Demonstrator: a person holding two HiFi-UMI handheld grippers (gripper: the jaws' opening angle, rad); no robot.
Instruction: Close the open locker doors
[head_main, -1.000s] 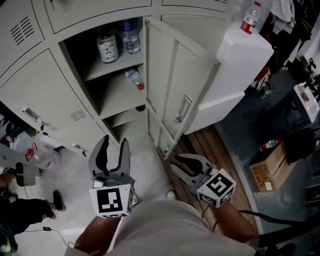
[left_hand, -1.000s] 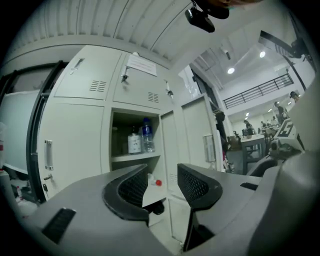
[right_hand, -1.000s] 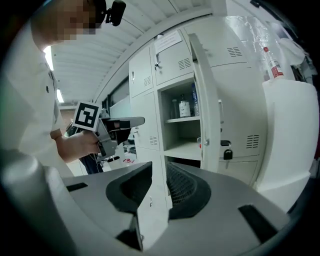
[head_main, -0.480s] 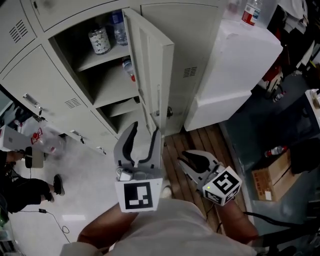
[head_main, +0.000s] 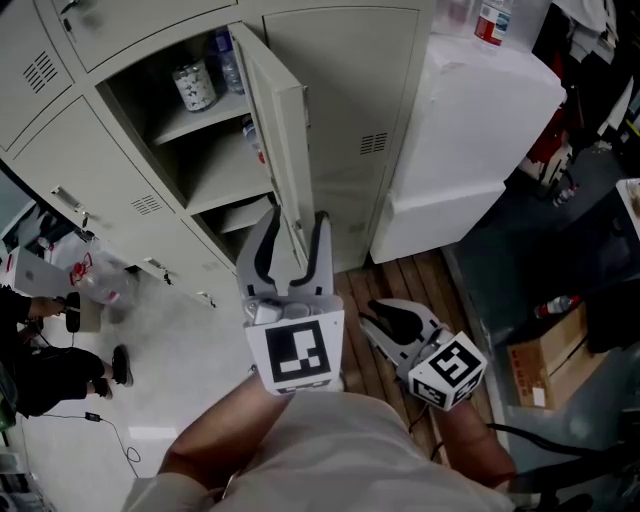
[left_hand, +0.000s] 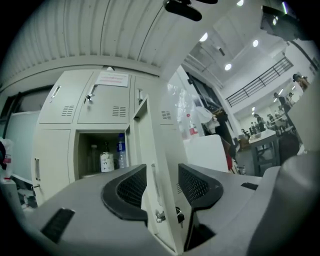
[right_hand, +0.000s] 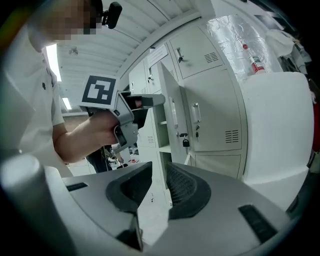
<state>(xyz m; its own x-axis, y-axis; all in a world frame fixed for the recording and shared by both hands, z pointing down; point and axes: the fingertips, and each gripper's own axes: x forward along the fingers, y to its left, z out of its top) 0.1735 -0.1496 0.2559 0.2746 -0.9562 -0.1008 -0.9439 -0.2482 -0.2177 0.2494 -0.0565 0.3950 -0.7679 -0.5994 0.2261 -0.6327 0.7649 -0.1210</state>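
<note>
The open locker's grey door (head_main: 272, 125) stands edge-on, swung partway out from the compartment, whose shelves hold bottles and a jar (head_main: 195, 85). My left gripper (head_main: 293, 228) is raised at the door's lower free edge. In the left gripper view the door (left_hand: 150, 145) shows in the gap of the left gripper (left_hand: 162, 176), whose jaws stand wide and do not press on it. My right gripper (head_main: 385, 320) hangs low to the right, jaws a little apart with nothing between them. In the right gripper view, the right gripper (right_hand: 159, 172) points at the door (right_hand: 167, 115).
A white cabinet (head_main: 480, 130) with a red-capped bottle (head_main: 490, 20) on top stands right of the lockers. The neighbouring locker door (head_main: 365, 100) is closed, with a padlock (right_hand: 185, 142). A plastic bag (head_main: 85, 285) and a person's leg (head_main: 50, 380) are at left; a cardboard box (head_main: 535, 355) at right.
The locker door has swung from wide open to edge-on, nearer its frame. My left gripper has moved right and up to the door's edge. The right gripper has barely moved.
</note>
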